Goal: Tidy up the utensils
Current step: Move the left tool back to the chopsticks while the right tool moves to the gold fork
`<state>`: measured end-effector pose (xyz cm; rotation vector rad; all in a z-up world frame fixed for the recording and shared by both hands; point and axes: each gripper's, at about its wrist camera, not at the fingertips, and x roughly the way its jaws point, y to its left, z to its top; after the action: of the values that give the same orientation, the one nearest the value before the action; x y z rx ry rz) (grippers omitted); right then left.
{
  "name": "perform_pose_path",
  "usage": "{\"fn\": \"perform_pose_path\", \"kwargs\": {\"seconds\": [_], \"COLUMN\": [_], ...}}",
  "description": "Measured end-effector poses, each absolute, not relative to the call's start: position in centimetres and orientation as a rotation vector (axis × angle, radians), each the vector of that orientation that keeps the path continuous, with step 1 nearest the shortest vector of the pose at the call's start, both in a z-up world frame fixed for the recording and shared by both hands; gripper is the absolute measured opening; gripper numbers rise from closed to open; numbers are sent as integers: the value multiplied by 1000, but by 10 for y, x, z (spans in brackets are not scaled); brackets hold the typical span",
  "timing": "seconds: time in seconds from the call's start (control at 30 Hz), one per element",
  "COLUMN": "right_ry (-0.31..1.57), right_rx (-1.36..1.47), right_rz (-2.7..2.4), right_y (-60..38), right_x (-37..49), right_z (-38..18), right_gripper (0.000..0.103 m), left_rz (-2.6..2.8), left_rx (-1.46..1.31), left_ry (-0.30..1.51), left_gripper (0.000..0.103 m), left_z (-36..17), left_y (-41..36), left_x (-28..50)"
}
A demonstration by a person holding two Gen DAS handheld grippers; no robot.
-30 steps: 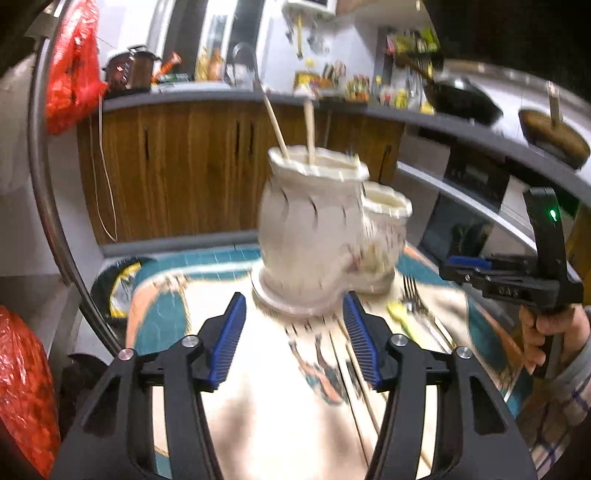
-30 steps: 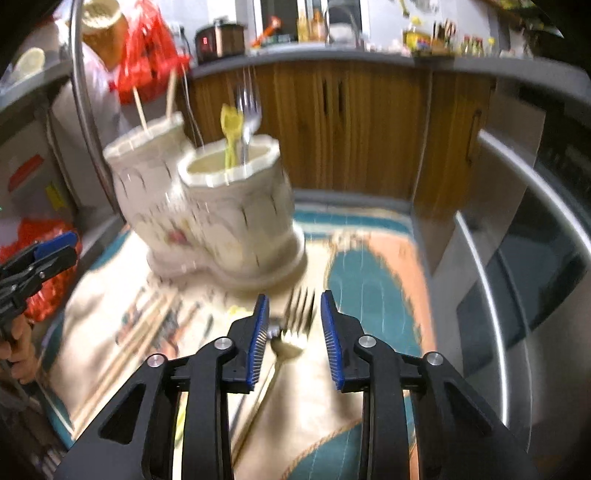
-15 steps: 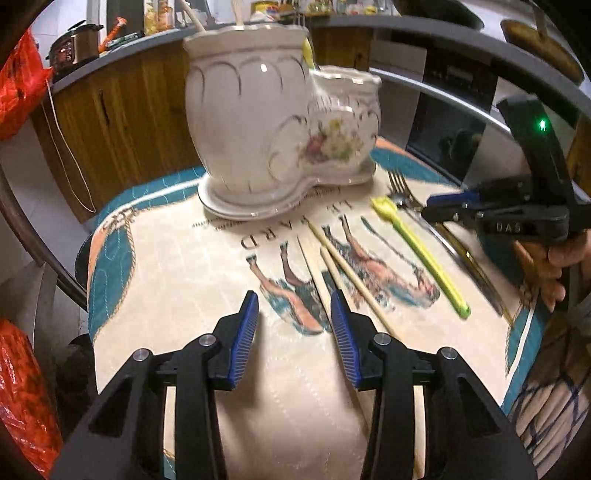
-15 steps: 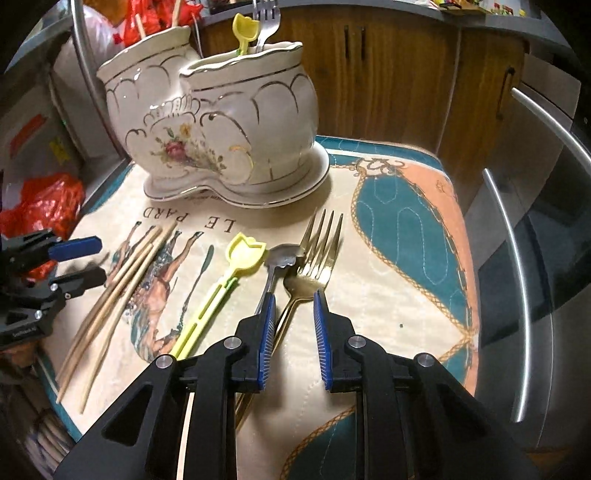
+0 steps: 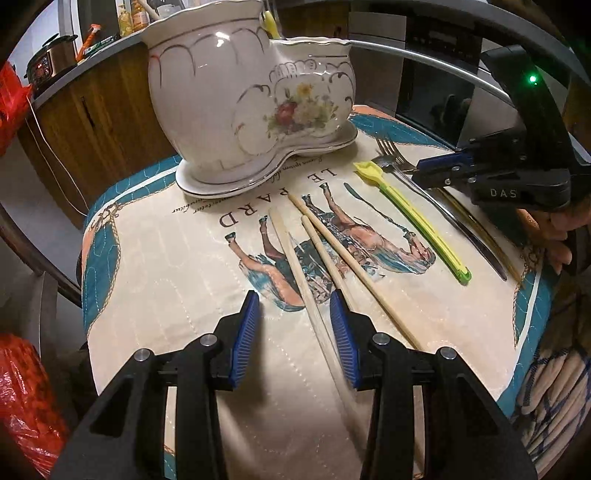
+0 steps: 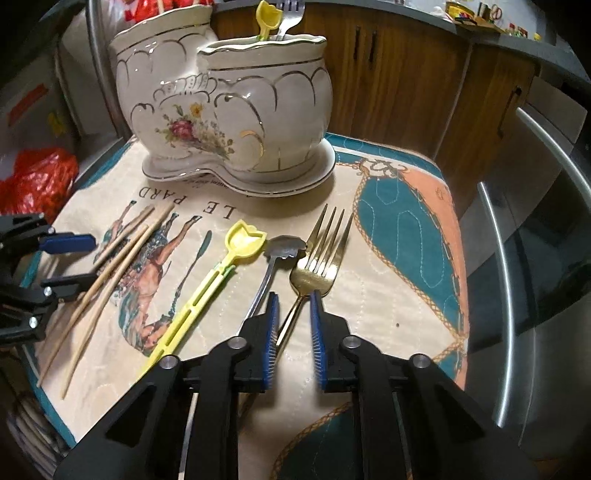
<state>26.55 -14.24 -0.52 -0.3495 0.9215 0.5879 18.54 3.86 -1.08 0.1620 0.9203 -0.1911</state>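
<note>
A white flowered ceramic holder [image 5: 236, 110] [image 6: 229, 103] with two cups stands at the back of a horse-print mat [image 5: 166, 258]. A yellow utensil [image 6: 267, 14] and a fork [image 6: 290, 11] stick out of one cup. Three wooden chopsticks [image 5: 325, 243] lie on the mat. My left gripper [image 5: 293, 306] is open low over them, with the leftmost chopstick between its jaws, untouched. Further right lie a yellow-green utensil [image 6: 207, 288], a silver utensil [image 6: 284, 247] and a gold fork [image 6: 321, 258]. My right gripper [image 6: 293, 295] is closing around the gold fork's neck; a gap still shows.
Red plastic bags [image 5: 22, 398] [image 6: 37, 184] sit off the mat's left side. Wooden cabinets [image 6: 388, 74] stand behind, and a steel oven handle [image 6: 506, 258] runs along the right. A hand [image 5: 554, 236] holds the right gripper near the mat's right edge.
Both grippers came down toward the mat. The left jaws narrowed and now straddle a chopstick. The right jaws narrowed around the gold fork's neck.
</note>
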Motion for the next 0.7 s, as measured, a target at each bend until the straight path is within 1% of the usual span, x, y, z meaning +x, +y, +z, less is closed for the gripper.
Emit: {"fn": "perform_pose_path", "kwargs": {"seconds": [0.17,0.43,0.7], "right_ry": [922,940,957], "right_rx": [-382,-382,-387], "right_rz": [565,554,557], "right_y": [-148,-153,-151], "right_x": [268,275,277], "right_z": [-6,-5,-6], "right_gripper": [9,9,9], "left_rz": [-170,-164,-162], "left_rx": [142,115,100], "left_ry": [931,959,1080], "left_gripper": [39,38,38], "left_z": [-10,-9,-5], "left_y": [48,56,58], "left_x": [187,193,209]}}
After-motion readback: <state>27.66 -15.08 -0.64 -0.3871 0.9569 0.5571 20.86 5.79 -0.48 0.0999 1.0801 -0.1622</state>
